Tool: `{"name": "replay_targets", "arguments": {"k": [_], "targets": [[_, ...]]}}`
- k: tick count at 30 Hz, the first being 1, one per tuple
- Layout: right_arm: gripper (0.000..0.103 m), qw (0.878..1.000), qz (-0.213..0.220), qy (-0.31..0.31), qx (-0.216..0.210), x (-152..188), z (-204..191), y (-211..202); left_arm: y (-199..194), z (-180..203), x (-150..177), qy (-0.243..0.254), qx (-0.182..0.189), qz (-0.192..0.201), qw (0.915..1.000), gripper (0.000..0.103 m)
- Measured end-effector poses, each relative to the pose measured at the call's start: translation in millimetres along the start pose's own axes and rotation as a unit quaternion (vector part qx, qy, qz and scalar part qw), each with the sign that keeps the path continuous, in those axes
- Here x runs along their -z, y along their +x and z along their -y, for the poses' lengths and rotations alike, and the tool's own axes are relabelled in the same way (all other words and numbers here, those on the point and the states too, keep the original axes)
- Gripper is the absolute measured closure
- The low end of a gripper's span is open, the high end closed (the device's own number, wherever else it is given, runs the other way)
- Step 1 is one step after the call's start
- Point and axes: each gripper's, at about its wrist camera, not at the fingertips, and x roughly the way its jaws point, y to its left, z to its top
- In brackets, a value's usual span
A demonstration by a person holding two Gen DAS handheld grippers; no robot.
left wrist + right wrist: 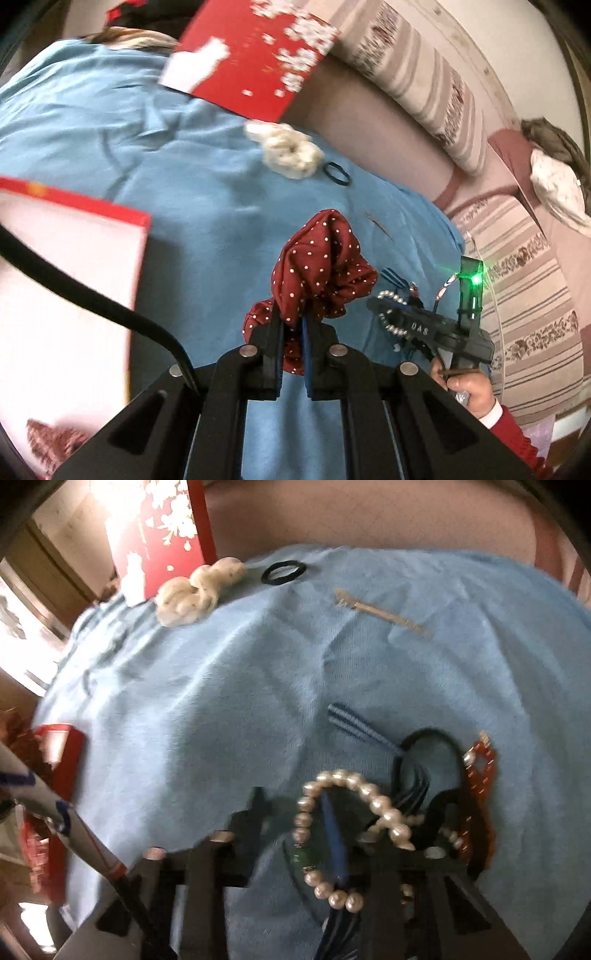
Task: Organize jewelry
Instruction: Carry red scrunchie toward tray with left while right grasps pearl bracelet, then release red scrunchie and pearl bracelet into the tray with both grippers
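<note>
- Left gripper (pixel 293 325): black fingers closed tight on a dark red, white-dotted fabric scrunchie (pixel 321 269), bunched cloth standing up above the tips, a loop of it hanging below, lifted over the light blue cloth (pixel 184 229).
- Right gripper (pixel 295 823): fingers parted, a pearl bead bracelet with one green bead (pixel 325 834) looped around the blue-padded finger (pixel 334 834); whether gripped or merely hung there, cannot tell.
- Just right of the pearls: a black elastic hair tie (pixel 439 760) with a blue-and-white striped ribbon (pixel 354 727), beside it a red-brown stone-set hair clip (pixel 480 775), all on the blue cloth.
- Near the far cloth edge: a cream fluffy scrunchie (pixel 195 590), touching the red floral box lid (pixel 162 528); just beside it a thin black elastic ring (pixel 283 572).
- Apart from those, a slim metal hair pin (pixel 384 614) lying flat.
- At left, a red-edged open box with white lining (pixel 66 295).
</note>
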Motion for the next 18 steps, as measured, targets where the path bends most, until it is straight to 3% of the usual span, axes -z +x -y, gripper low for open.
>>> {"name": "replay_targets", "arguments": {"k": [3,8,13,18], "targets": [[0.093,1.0,0.01,0.022,-0.012,-3,0,-14,-24,-12,7,-0.012,-0.006,0.013,0.9998,0.095],[0.093,0.997,0.068,0.013,-0.032,-1,-28,-77,-83,-39,15,-0.022,-0.02,0.044,0.9986,0.095],[0.093,0.991,0.111,-0.042,-0.062,-1,-97,-130,-138,-81,25,-0.053,-0.052,0.075,0.9944,0.095],[0.093,0.983,0.116,-0.112,-0.086,1,-185,-139,-155,-140,38,-0.103,-0.074,0.068,0.9896,0.095]]}}
